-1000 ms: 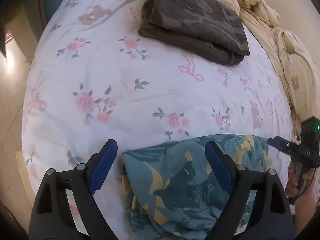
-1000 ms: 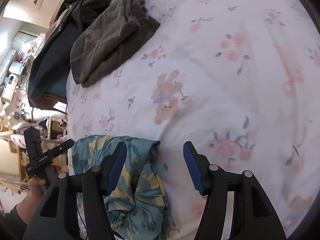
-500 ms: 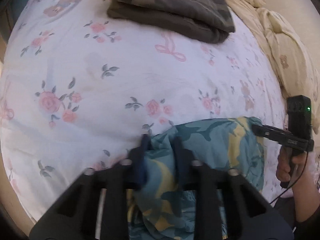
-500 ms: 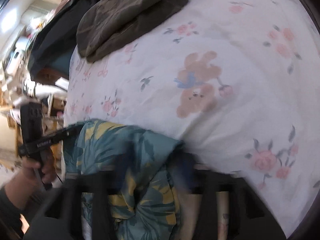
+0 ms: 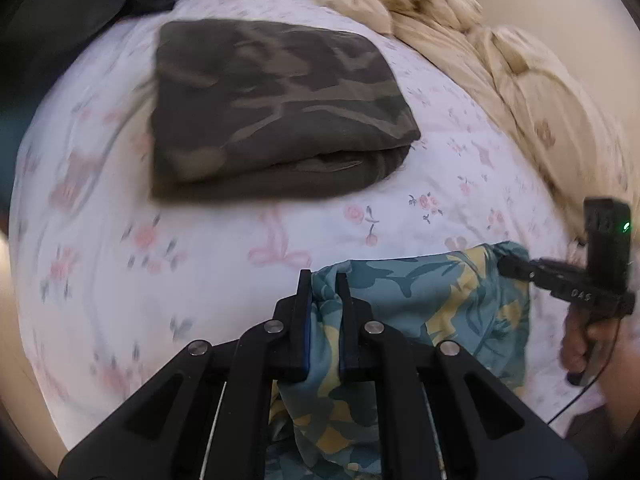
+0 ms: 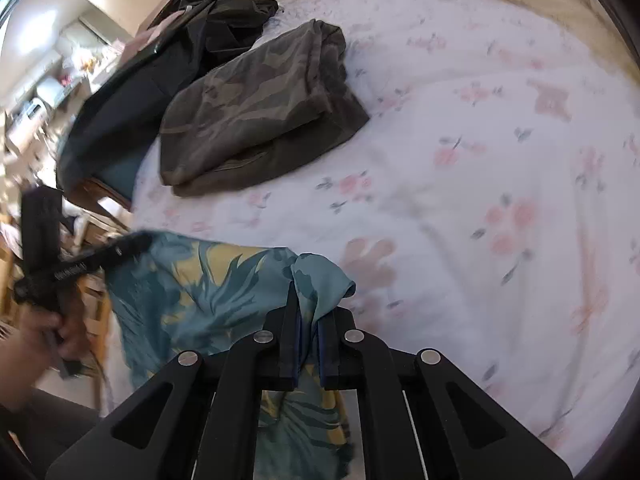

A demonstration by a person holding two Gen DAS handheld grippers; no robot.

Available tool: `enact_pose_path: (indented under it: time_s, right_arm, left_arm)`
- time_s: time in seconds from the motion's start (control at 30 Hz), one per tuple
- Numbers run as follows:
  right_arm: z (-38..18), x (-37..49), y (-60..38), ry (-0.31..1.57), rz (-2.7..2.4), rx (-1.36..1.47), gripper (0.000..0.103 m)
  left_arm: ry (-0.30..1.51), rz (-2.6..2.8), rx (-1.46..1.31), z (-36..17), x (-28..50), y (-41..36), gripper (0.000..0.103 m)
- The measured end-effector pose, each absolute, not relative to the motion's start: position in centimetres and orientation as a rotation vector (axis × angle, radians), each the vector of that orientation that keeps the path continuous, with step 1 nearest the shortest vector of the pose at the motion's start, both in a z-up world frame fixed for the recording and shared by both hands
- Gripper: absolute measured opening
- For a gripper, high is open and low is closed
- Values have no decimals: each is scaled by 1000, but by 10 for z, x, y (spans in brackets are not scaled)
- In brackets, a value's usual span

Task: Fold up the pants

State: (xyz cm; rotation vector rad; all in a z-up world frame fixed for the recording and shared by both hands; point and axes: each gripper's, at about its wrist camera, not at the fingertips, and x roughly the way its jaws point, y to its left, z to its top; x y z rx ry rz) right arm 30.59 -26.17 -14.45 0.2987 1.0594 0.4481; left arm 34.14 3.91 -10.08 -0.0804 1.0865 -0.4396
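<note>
The teal and yellow leaf-print pants (image 5: 432, 300) lie at the near edge of the bed, hanging partly over it. My left gripper (image 5: 323, 280) is shut on their left top corner. My right gripper (image 6: 310, 300) is shut on their right top corner and also shows in the left wrist view (image 5: 520, 270). The pants (image 6: 200, 288) stretch between both grippers; the left gripper also shows in the right wrist view (image 6: 132, 244).
A folded camouflage garment (image 5: 272, 108) lies further up the white floral bedsheet (image 5: 200, 240). A beige quilt (image 5: 520, 72) is bunched at the far right. Dark clothes (image 6: 168, 52) are piled at the far left of the bed, with room furniture beyond.
Both grippers went from open over the pants' corners to shut on them. Both have lifted and moved forward, so the camouflage garment now sits nearer the middle of view.
</note>
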Motion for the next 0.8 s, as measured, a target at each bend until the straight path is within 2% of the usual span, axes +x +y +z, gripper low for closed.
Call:
enact_pose_path:
  time_s: [0.2,0.47,0.63,0.8]
  right_arm:
    - [-153,308,-265,1077,461,248,5]
    - [-101,266,-244,858,580,4,5]
    - [-87,232,-233,781,620,-103,5]
    - [-94,245,-235,840,544,-53,5]
  left_arm:
    - [1100,-454,-64,-112,351,38,7]
    - [963,-581,-48,-78,315,63,8]
    - [926,-601,14,-67,294,67,11]
    - [945,-528,27,-72,308,57,11]
